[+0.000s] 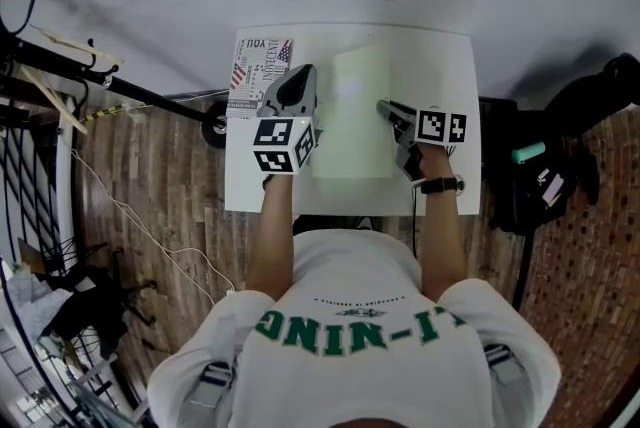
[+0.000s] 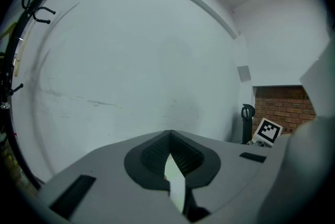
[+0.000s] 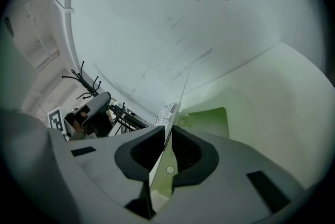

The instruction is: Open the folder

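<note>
Folder (image 1: 352, 111), pale green, lies on the white surface (image 1: 445, 56) between both hands. Left gripper (image 1: 298, 78) is clenched on its thin left edge, right gripper (image 1: 386, 109) on the right cover edge. It looks light, floppy and slick, so pinching the edges seems best. Printed booklet (image 1: 258, 71) lies far left.

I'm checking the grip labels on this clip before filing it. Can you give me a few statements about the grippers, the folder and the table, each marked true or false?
1. The right gripper is shut on a thin pale green sheet of the folder. True.
2. The left gripper is open and empty. False: its jaws pinch a thin pale sheet at the folder's left edge.
3. A printed booklet lies on the white table, left of the folder. True.
4. The folder is bright red. False: it is pale green.
</note>
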`<state>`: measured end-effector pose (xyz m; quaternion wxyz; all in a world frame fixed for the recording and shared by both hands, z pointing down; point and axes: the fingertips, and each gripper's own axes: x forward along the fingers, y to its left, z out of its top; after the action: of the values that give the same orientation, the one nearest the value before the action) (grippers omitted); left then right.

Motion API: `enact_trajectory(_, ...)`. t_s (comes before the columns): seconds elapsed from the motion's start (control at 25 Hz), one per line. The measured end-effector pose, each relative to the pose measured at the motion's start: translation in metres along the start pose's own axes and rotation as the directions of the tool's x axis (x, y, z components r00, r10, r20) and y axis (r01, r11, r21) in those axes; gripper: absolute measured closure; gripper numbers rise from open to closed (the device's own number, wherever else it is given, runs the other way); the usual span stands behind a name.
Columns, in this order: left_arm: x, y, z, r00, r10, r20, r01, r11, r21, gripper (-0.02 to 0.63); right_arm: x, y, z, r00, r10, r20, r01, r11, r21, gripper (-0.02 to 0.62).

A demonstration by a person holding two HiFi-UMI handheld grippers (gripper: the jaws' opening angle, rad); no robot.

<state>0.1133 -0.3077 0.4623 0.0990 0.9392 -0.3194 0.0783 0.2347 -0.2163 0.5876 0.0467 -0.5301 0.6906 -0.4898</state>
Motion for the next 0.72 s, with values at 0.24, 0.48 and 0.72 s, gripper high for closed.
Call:
enact_trajectory(0.24,-0.019,0.014,0.006,0.999,0.037,0.025,-0.037,0.999,-0.004,0.592,0.014,0.035,0.004,0.999,0.037,-0.003,-0.037,0.999,-0.021,0.537)
enact_trajectory(0.48,-0.035,0.031,0.012,0.995,0.081,0.053,-0.080,0.997,-0.015,0.592,0.031,0.068,0.007,0.997,0.076,-0.016,-0.076,0.996,-0.036,0.537)
enact_trajectory(0.72,-0.055,0.051,0.019,0.989,0.129,0.076,-0.128,0.991,-0.025,0.592,0.049,0.100,0.002,0.993,0.112,-0.040,-0.114,0.991,-0.067,0.526)
